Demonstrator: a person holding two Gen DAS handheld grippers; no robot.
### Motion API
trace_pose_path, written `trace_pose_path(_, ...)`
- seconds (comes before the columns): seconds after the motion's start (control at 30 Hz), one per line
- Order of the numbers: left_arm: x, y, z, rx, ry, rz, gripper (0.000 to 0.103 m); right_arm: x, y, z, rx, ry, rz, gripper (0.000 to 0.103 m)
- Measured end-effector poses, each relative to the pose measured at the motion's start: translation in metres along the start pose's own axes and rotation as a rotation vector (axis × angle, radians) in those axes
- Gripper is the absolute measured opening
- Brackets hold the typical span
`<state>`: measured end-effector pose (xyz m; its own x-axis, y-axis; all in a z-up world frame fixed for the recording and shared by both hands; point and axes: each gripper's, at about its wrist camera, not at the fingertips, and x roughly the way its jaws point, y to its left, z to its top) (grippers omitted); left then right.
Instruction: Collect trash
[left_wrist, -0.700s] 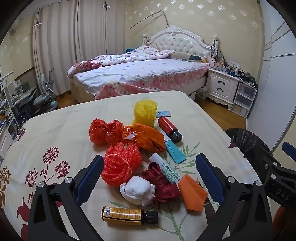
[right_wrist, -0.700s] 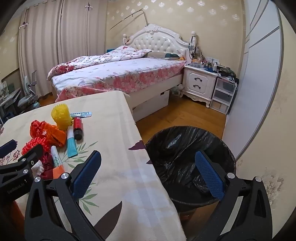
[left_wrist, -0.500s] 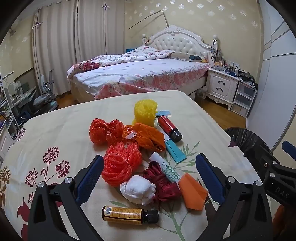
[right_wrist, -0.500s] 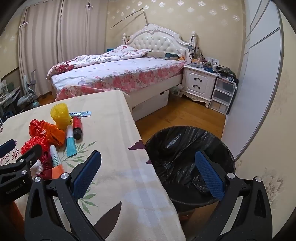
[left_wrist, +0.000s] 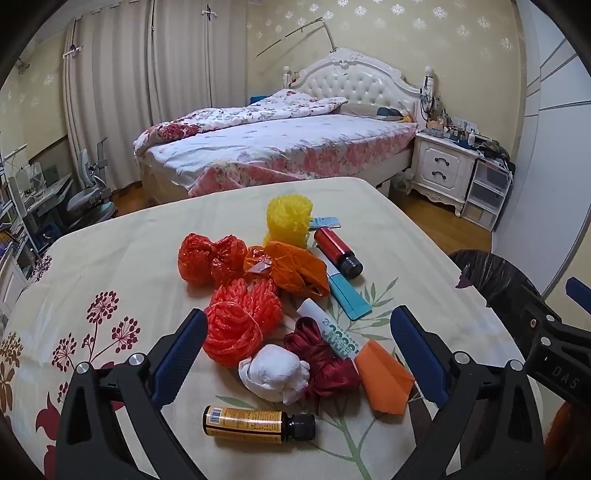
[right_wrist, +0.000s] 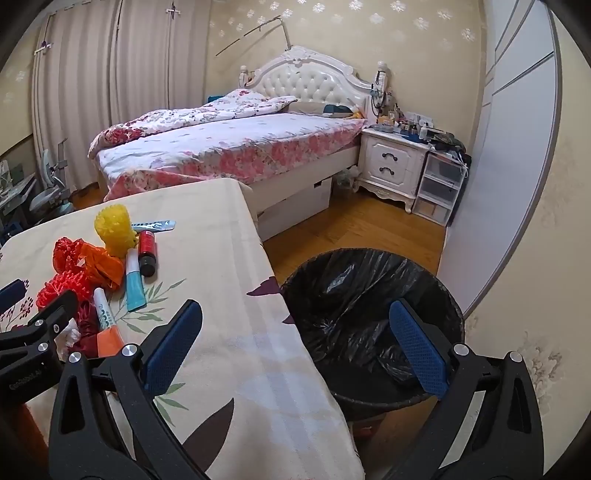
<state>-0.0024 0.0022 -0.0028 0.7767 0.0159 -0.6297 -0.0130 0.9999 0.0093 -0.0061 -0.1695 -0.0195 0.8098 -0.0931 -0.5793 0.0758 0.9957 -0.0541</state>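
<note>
A heap of trash lies on the cream floral tablecloth (left_wrist: 110, 266): red mesh bundle (left_wrist: 240, 325), white wad (left_wrist: 275, 373), dark red ribbon (left_wrist: 325, 365), orange paper (left_wrist: 384, 380), brown bottle (left_wrist: 255, 424), orange bag (left_wrist: 295, 269), yellow foam net (left_wrist: 290, 219), red bottle (left_wrist: 338, 251) and blue tube (left_wrist: 347, 291). My left gripper (left_wrist: 299, 358) hovers open just above the near items, nothing between its pads. My right gripper (right_wrist: 295, 347) is open over the table's right edge, in front of the black-lined trash bin (right_wrist: 369, 317). The same heap (right_wrist: 107, 269) shows at the left of the right wrist view.
A bed (left_wrist: 280, 151) stands behind the table, a white nightstand (right_wrist: 391, 166) and plastic drawers (right_wrist: 441, 188) to its right. The bin stands on wooden floor (right_wrist: 354, 229) beside the table's right edge. A desk and chair (left_wrist: 85, 192) fill the far left.
</note>
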Motion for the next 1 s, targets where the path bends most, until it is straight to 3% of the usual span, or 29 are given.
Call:
trace_pose_path(0.5,-0.004,0.022,-0.007,0.001,0.003,-0.004,0.096,-0.001,-0.002,-0.001,0.001,0.003,-0.003,0.099)
trace_pose_path(0.57,-0.002,0.001,-0.002,0.005,0.004,0.002,0.096,-0.001,-0.002,-0.001,0.002,0.005,-0.003,0.099)
trace_pose_path(1.0,-0.002,0.001,-0.002,0.009,0.001,0.003,0.096,-0.003,-0.003,0.001,0.004,0.002,-0.007,0.099)
